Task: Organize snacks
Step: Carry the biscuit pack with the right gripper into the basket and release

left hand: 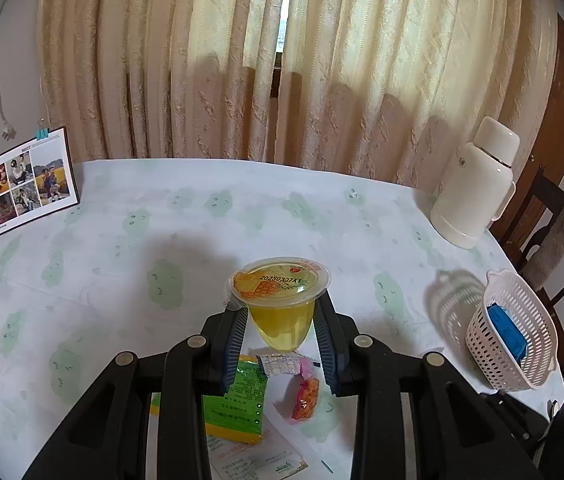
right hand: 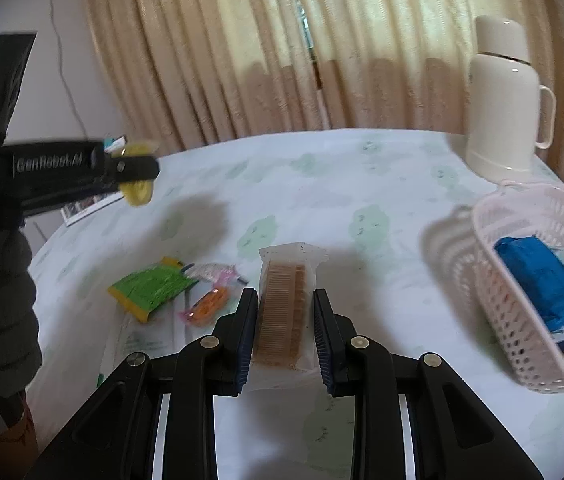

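Note:
My left gripper (left hand: 280, 312) is shut on a yellow jelly cup (left hand: 280, 300) and holds it above the table. It also shows in the right wrist view (right hand: 138, 176), at the far left with the cup (right hand: 138, 194). My right gripper (right hand: 285, 300) is shut on a clear-wrapped wafer pack (right hand: 283, 312), lifted over the table. A green snack packet (left hand: 238, 400) (right hand: 150, 290), an orange candy bag (left hand: 305, 398) (right hand: 206, 304) and a small silver-pink wrapper (left hand: 282, 364) (right hand: 214, 272) lie on the table. A white basket (left hand: 529, 364) (right hand: 513, 320) holds a blue packet (left hand: 505, 330) (right hand: 541, 284).
A white thermos (left hand: 477, 184) (right hand: 501, 96) stands at the back right of the table. A photo card (left hand: 22, 188) stands at the back left. A printed leaflet (left hand: 254, 456) lies under the snacks. A wooden chair (left hand: 553, 240) stands beyond the right edge. Curtains hang behind.

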A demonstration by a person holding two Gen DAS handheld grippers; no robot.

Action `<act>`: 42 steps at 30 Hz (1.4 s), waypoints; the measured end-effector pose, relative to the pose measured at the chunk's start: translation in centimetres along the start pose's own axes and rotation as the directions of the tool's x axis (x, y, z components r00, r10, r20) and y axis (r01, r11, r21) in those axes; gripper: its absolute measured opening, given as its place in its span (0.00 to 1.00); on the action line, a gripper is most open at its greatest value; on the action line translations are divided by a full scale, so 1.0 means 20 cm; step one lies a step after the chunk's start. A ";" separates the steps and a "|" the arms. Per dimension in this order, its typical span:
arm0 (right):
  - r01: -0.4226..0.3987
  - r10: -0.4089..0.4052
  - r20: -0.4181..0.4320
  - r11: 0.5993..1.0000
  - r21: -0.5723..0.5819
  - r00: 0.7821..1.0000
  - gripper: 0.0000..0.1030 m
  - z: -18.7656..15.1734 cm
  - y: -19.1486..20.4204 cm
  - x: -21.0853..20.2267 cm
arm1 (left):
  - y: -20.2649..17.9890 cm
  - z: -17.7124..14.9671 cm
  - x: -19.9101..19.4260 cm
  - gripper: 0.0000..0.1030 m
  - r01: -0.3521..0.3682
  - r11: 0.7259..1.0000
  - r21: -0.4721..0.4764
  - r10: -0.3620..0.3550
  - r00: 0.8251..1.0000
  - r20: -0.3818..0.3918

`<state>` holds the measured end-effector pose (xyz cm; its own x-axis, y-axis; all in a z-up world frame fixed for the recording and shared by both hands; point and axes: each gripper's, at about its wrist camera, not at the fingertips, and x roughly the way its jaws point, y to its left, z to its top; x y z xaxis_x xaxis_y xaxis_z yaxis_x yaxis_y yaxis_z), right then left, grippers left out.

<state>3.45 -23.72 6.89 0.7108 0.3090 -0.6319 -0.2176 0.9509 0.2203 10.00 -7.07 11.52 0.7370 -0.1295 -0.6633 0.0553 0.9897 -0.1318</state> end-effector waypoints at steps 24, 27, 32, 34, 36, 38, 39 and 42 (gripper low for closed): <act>0.156 -0.203 0.192 0.960 0.232 0.960 0.28 0.08 -0.34 -0.26 | -0.08 -0.04 0.03 0.29 0.013 0.999 0.053 -0.011 1.000 -0.023; 0.177 -0.232 0.196 0.949 0.260 0.953 0.28 0.08 -0.38 -0.28 | -0.09 -0.05 0.04 0.29 0.014 0.998 0.057 -0.013 1.000 -0.027; 0.250 -0.320 0.198 0.917 0.311 0.926 0.28 0.07 -0.45 -0.31 | -0.11 -0.06 0.04 0.29 0.020 0.998 0.067 -0.018 0.999 -0.033; 0.270 -0.346 0.198 0.905 0.329 0.917 0.28 0.07 -0.47 -0.32 | -0.12 -0.06 0.04 0.29 0.023 0.997 0.075 -0.020 0.999 -0.034; 0.281 -0.363 0.191 0.893 0.352 0.912 0.28 0.07 -0.50 -0.33 | -0.12 -0.07 0.04 0.29 0.026 0.996 0.081 -0.023 0.999 -0.036; 0.286 -0.370 0.180 0.885 0.368 0.911 0.29 0.06 -0.53 -0.33 | -0.13 -0.07 0.04 0.29 0.027 0.996 0.084 -0.024 0.999 -0.038; 0.290 -0.376 0.172 0.877 0.383 0.911 0.29 0.06 -0.55 -0.33 | -0.14 -0.08 0.04 0.29 0.028 0.996 0.086 -0.025 0.999 -0.040; 0.278 -0.369 0.152 0.864 0.421 0.917 0.33 0.05 -0.59 -0.33 | -0.15 -0.08 0.05 0.29 0.031 0.995 0.090 -0.027 0.999 -0.045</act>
<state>1.93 -36.96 9.25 0.8338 -0.0706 -0.5475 0.2911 0.8990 0.3274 9.45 -10.17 10.04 0.7039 -0.1584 -0.6924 0.1383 0.9867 -0.0851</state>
